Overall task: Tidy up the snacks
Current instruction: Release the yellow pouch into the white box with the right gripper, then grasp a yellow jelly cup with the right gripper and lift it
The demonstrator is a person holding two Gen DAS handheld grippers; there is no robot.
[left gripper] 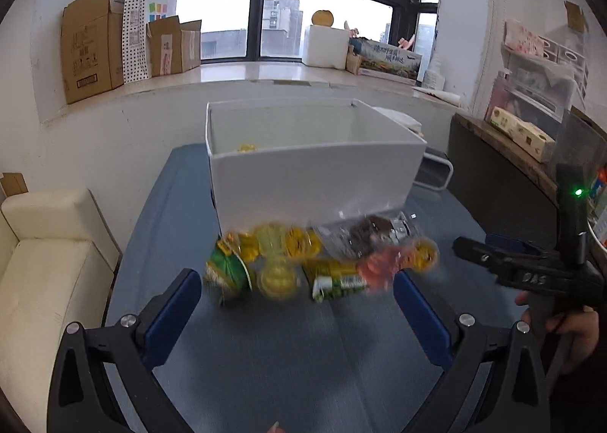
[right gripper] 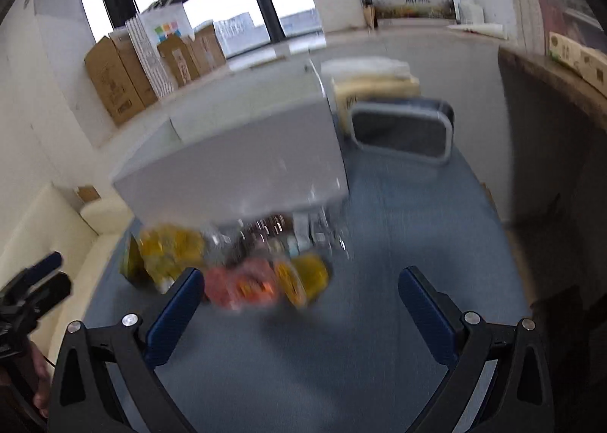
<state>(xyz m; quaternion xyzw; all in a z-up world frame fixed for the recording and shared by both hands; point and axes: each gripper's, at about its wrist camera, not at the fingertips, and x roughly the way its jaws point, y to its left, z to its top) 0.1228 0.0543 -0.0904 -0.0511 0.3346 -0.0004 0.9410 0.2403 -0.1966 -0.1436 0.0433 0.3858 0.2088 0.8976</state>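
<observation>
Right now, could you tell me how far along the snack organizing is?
Barely started. One yellow snack already lies inside the white box. Nothing is in hand: the left gripper and right gripper are both open and empty. The snack pile in front of the box is left to sort.

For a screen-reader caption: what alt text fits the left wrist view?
The open left gripper hovers over a blue table, facing a blurred pile of snacks in front of a white box. The right gripper is at the right edge.
</observation>
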